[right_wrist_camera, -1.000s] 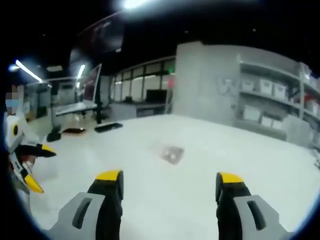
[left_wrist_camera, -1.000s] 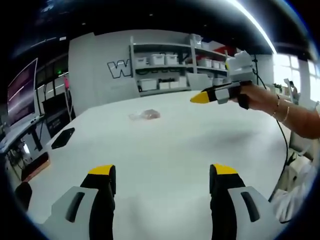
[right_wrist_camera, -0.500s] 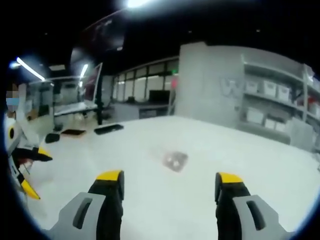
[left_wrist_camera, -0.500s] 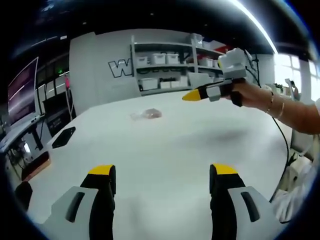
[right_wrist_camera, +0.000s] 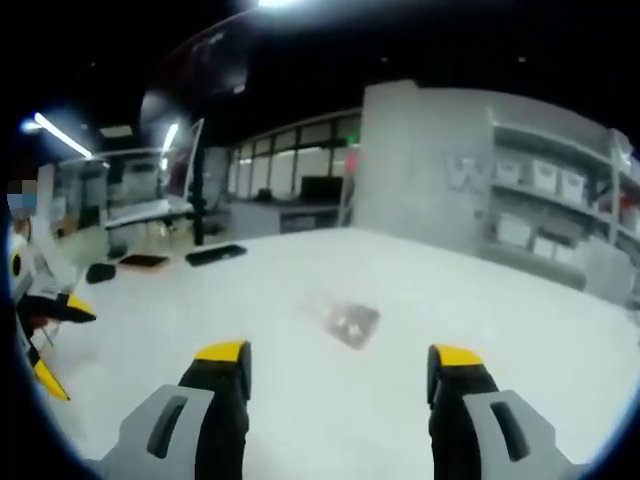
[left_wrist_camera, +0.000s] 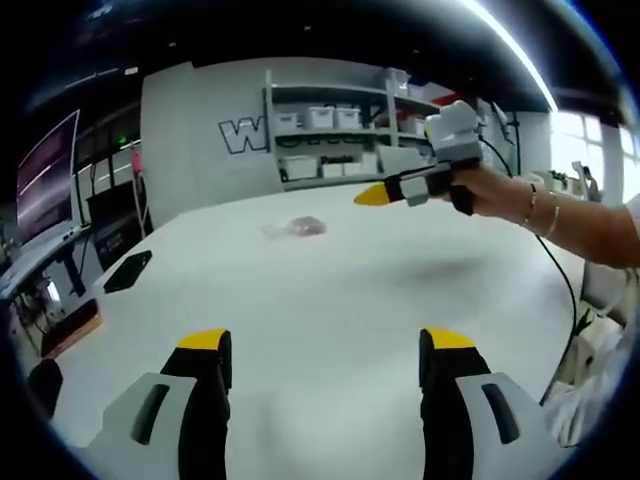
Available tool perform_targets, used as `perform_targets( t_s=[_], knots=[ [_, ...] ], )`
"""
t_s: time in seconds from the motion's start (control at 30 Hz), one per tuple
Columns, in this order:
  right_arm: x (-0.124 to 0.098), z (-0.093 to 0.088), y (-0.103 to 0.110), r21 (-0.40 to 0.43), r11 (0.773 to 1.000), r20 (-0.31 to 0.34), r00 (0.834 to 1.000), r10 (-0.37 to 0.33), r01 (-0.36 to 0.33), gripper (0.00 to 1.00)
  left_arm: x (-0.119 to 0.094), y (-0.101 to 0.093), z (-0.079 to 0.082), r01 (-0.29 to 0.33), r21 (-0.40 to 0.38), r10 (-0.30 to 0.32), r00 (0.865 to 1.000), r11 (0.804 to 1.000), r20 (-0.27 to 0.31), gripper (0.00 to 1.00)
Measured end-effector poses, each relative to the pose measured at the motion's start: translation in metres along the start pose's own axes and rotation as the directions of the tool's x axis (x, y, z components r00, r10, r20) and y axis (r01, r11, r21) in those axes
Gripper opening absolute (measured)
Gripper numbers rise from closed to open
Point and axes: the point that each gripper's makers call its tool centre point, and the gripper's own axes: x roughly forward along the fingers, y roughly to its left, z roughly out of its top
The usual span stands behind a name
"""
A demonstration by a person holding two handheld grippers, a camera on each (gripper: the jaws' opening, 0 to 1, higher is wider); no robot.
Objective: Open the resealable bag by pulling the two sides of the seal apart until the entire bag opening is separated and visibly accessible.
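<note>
Both of my grippers are hanging open over the white table (left_wrist_camera: pixel 330 330), jaws spread wide and gripping nothing. The left gripper (left_wrist_camera: pixel 325 350) is sitting low and back from the work. I am holding the right gripper (right_wrist_camera: pixel 335 358) out over the table, where the left gripper view is catching it from the side (left_wrist_camera: pixel 372 194), its yellow tips looking closer together from that angle. The resealable bag (left_wrist_camera: pixel 296 228) is lying flat near the middle of the table, well apart from either pair of jaws; in the right gripper view it (right_wrist_camera: pixel 345 320) is showing as a small clear pouch with something dark inside, too blurred for me to find the seal.

I am judging the risk as this: a thin, slick film lying flat is giving my jaws little to bite on, so they could skid off or pinch both walls together. Grabbing below the seal, or one-sided, could drag the bag or tear it instead of parting the strip.
</note>
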Motion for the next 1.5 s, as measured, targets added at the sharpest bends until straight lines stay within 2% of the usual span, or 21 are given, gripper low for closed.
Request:
perform_targets(
  t_s=[0.6, 1.5],
  knots=[
    [0.021, -0.008, 0.006, 0.001, 1.000, -0.015, 1.000, 0.013, -0.013, 0.70, -0.005, 0.006, -0.006, -0.013, -0.003, 0.013, 1.000, 1.000, -0.011, 0.76],
    [0.041, -0.012, 0.012, 0.018, 0.999, -0.022, 0.999, 0.040, -0.040, 0.68, -0.006, 0.012, -0.005, -0.029, -0.005, 0.029, 1.000, 1.000, -0.012, 0.76]
  ],
)
